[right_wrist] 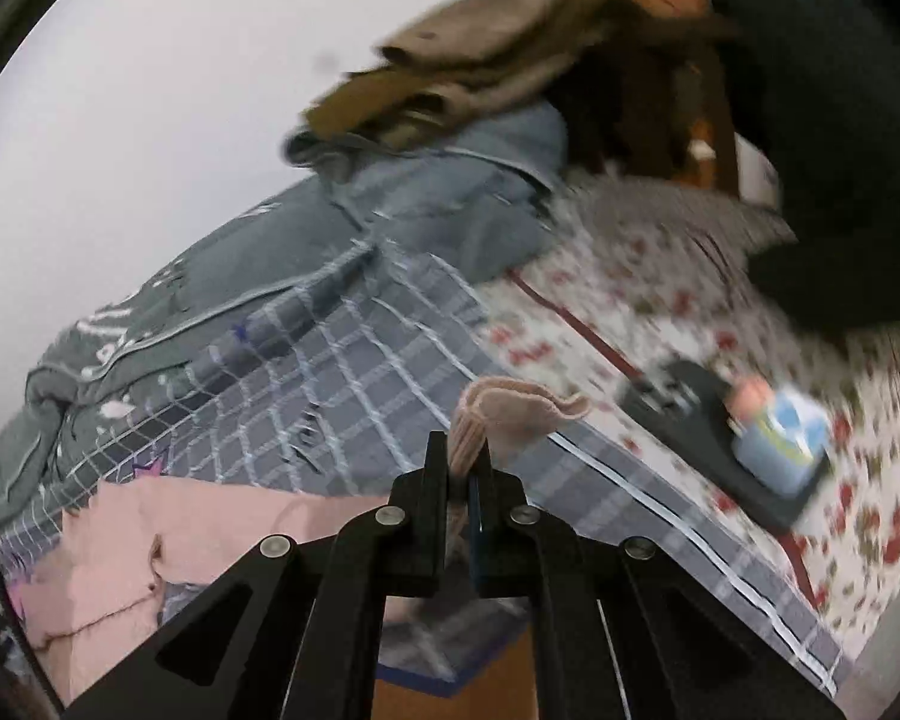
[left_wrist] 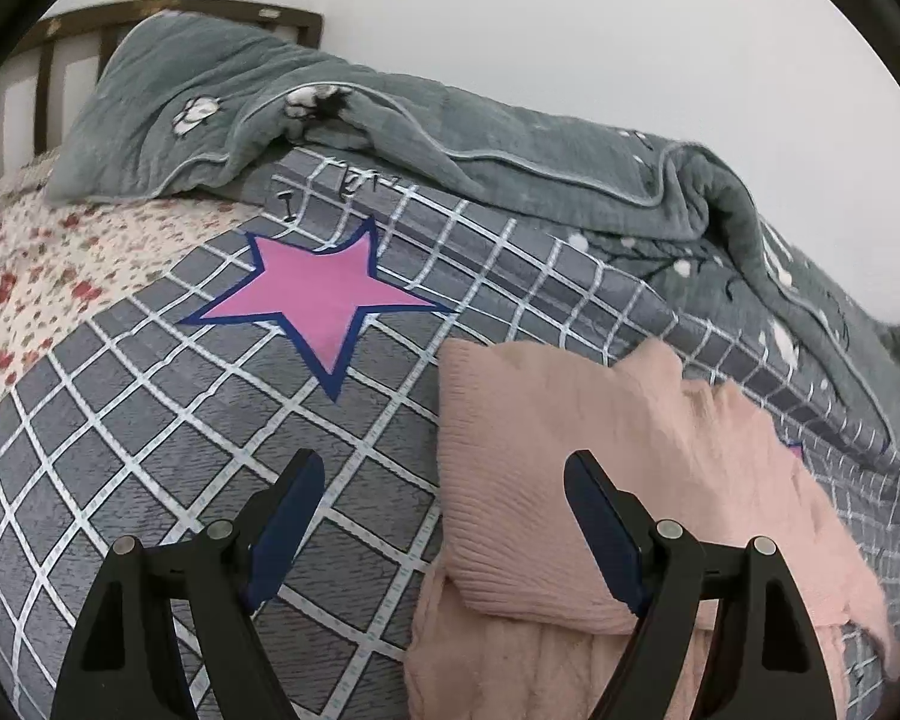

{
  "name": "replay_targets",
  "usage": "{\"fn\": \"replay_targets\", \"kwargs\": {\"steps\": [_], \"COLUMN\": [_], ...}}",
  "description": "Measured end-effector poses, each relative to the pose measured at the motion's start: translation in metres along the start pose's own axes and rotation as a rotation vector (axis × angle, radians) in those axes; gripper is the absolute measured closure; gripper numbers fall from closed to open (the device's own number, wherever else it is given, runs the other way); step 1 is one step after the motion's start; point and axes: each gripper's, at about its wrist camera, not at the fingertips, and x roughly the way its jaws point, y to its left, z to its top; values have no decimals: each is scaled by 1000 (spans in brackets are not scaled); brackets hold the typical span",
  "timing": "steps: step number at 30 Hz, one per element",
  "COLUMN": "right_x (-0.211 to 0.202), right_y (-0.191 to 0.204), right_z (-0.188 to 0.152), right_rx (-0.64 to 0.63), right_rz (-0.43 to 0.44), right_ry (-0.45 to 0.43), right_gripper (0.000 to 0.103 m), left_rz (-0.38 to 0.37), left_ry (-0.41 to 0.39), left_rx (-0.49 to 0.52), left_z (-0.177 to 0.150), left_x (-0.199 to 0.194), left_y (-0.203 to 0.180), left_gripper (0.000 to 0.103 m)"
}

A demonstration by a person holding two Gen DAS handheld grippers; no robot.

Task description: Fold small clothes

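Bed with grey checked cover [left_wrist: 168, 420]; pink knit sweater [left_wrist: 546, 480] on it, partly folded.
Right gripper [right_wrist: 462, 468] jaws pinched tight on a ribbed sweater edge [right_wrist: 510, 414], lifted off the bed. Left gripper [left_wrist: 444, 480] jaws wide apart, holding nothing, its right finger over the fold. Pink star print [left_wrist: 324, 300] at 10 o'clock from the sweater; grey quilt [left_wrist: 510, 144] at 12; floral sheet [left_wrist: 48, 258] beyond.

Grey quilt [left_wrist: 510, 138] behind star-print blanket [left_wrist: 168, 420]
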Motion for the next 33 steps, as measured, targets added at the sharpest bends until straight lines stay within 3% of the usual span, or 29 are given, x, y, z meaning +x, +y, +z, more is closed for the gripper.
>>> {"fn": "replay_targets", "kwargs": {"steps": [5,11,16,23,29,33], "right_x": [3,1,4,-1,7,8], "right_y": [91,213,317,451,502,509], "right_z": [15,0,-44,-130,-208,-229], "right_rx": [-174,-341,-459,-646,-781,-819], "right_rz": [50,181,315,486,557,589], "right_ry": [-50,-85,-49,51,188,242], "right_gripper": [98,98,98,98,98,93], "left_rz": [-35,-14,12,-1,58,63], "left_ry": [33,21,10,15,-20,-23], "left_rx": [-55,-49,-56,-181,-135,-92], "left_z": [6,17,26,31,28,27], "left_x": [-1,-7,-15,-26,-36,-37], "left_y": [16,48,96,156,158,149], "left_gripper": [22,22,22,22,22,22]}}
